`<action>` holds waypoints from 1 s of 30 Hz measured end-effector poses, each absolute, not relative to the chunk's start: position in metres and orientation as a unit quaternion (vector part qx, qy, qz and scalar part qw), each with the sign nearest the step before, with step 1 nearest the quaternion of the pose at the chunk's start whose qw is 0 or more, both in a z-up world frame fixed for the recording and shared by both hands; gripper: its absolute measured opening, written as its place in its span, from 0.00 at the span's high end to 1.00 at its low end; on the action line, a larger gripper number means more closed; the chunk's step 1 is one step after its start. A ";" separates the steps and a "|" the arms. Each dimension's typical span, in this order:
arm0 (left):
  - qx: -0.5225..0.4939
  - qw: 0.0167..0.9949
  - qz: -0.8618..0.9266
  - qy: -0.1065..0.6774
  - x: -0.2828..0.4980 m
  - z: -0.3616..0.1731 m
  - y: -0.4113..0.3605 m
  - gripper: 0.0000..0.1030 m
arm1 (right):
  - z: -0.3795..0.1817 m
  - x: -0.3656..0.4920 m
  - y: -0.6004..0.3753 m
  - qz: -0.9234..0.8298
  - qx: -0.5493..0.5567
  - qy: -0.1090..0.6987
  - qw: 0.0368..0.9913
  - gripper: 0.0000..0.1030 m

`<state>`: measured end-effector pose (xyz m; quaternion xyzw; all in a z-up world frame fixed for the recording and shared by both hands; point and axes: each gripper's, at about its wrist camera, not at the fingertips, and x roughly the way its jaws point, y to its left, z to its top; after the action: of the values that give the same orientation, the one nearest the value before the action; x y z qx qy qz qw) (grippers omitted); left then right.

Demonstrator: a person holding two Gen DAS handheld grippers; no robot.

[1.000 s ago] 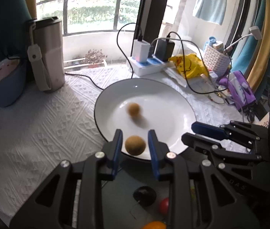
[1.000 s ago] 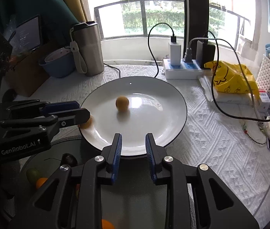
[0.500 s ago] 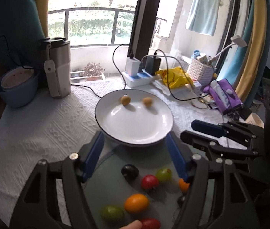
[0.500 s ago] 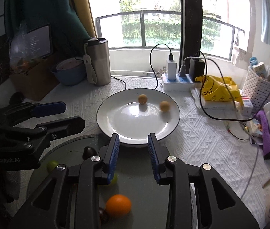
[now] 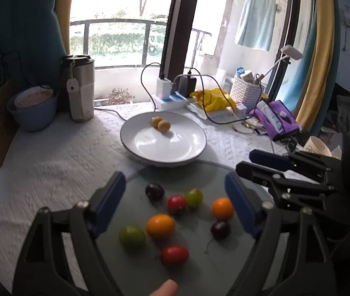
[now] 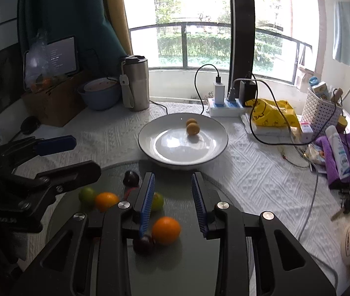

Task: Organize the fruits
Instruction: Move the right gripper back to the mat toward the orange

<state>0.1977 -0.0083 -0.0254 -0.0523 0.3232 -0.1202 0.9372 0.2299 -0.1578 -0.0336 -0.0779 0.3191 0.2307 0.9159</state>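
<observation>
Two yellow-brown round fruits [image 5: 161, 124] lie touching on the white plate [image 5: 165, 162]. Nearer me, a grey round board [image 5: 199, 266] holds several small fruits: oranges [image 5: 160, 225], red tomatoes [image 5: 176, 202], green ones [image 5: 131, 236] and dark plums [image 5: 154, 191]. My left gripper [image 5: 173, 181] hangs above the board with its jaws opening wide and gripping nothing. My right gripper [image 6: 173, 176] hovers over the board's far edge, its blue pads a narrow gap apart with nothing between them. An orange [image 6: 166, 230] and a dark plum [image 6: 144, 244] lie under its left finger.
Behind the plate stand a steel tumbler [image 5: 81, 91], a blue bowl [image 5: 32, 113], a power strip with chargers and cables [image 5: 175, 93], a yellow bag [image 5: 212, 98] and a white basket [image 5: 246, 91]. A purple pouch [image 5: 277, 120] lies right. A person's fingertip [image 5: 165, 289] shows at the bottom.
Both grippers drew back from the plate and rose. The left jaws opened and let go the brown fruit, which now rests beside the other on the plate. The right jaws parted slightly.
</observation>
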 end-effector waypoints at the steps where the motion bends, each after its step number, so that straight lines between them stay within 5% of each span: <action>1: -0.053 0.937 -0.120 0.324 0.195 -0.027 -0.009 0.17 | -0.035 0.227 -0.159 0.230 -0.079 0.320 0.916 0.68; 30: -0.044 0.914 -0.056 0.400 0.157 -0.093 -0.021 0.18 | -0.089 0.203 -0.180 0.242 -0.050 0.363 0.899 0.67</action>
<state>0.1575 -0.0212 -0.0928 -0.0441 0.4003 -0.0556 0.9136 0.2025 -0.1800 -0.0893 -0.0499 0.3629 0.2418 0.8985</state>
